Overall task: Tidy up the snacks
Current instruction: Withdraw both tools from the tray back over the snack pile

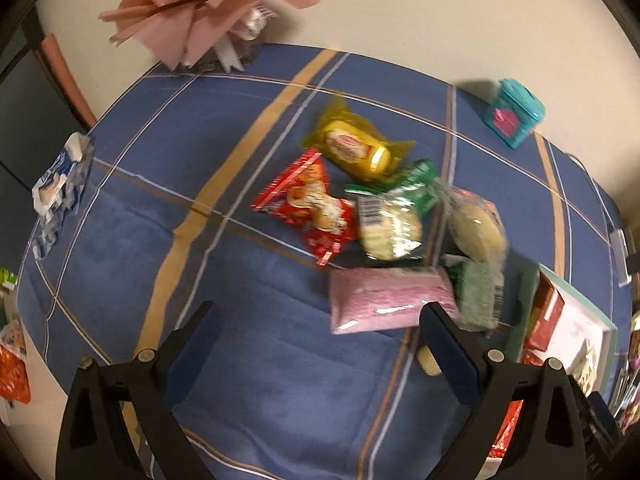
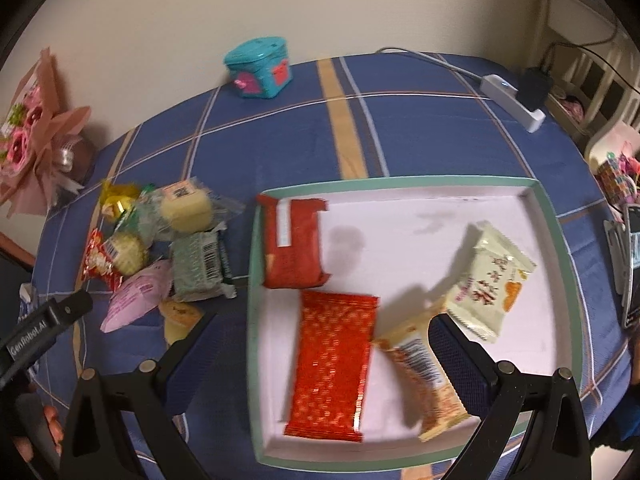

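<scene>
My left hand-held gripper [image 1: 316, 336]: fingers spread wide, holding nothing, hovering over bare blue cloth of the table [image 1: 248, 380]. Just beyond its right finger lies a pink packet [image 1: 384, 300].

My right hand-held gripper [image 2: 320, 344]: fingers spread wide, nothing pinched, poised over the near edge of the tray [image 2: 544, 216].

Tray contents, near to far:
- long red packet with gold flecks [image 2: 332, 364], between the fingers, flat on the tray floor;
- orange-and-cream bar [image 2: 424, 376], just beside it, partly behind the right finger;
- cream packet with an orange print [image 2: 490, 276], toward the tray's right edge, tilted;
- plain red packet [image 2: 292, 252], against the tray's left wall.

Loose pile on the table, left of the tray:
- green packet with a barcode [image 2: 200, 268], nearest the tray wall;
- small yellow cake in a cup [image 2: 180, 316], near edge of the pile;
- clear-wrapped pale cake [image 2: 188, 206];
- round pale cookie pack [image 1: 388, 224];
- red printed bag [image 1: 308, 208];
- yellow wrapped roll [image 1: 356, 148], farthest out.

Other items: teal tin [image 2: 260, 68] near the table's far edge; pink bouquet [image 1: 192, 8] at the far left corner; white power strip [image 2: 512, 96] at the far right edge.
</scene>
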`<state>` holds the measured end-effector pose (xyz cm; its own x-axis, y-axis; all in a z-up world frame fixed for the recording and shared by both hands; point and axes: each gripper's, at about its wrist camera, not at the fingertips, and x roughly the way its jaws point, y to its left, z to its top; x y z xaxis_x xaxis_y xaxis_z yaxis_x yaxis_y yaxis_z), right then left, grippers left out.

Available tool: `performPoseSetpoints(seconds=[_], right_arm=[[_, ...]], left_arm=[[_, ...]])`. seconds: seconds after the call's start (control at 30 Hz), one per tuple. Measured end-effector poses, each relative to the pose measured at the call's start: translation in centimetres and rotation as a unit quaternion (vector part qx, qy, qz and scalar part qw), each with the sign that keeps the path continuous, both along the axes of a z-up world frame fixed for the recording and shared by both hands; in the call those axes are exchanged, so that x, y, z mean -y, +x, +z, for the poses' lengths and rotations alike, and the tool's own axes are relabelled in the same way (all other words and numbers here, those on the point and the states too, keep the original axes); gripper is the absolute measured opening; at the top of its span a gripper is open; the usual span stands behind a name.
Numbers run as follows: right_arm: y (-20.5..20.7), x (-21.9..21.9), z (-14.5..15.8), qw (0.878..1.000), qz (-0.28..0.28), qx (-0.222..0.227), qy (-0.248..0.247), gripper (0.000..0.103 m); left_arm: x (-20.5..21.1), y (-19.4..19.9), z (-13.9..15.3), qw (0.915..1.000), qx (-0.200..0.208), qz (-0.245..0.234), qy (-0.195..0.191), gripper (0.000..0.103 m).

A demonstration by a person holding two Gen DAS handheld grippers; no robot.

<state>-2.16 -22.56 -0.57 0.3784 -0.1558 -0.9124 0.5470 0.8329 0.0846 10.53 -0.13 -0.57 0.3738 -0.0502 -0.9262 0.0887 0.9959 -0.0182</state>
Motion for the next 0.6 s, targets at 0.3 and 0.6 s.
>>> performPoseSetpoints(seconds=[0.3,0.6], right_arm=[[1.2,-2.1,-0.6,1.000,0.020,-0.006,-0.003,0.103],[2.5,-3.1,-0.8,0.999,0.036,0.007,0.010,0.103]], left_arm=[[-1.7,1.1,-0.2,0.9999,-0.006,0.011,-0.009,0.099],[-2.2,2.0,-0.7,0.9998,-0.017,0.005,-0.013,0.099]])
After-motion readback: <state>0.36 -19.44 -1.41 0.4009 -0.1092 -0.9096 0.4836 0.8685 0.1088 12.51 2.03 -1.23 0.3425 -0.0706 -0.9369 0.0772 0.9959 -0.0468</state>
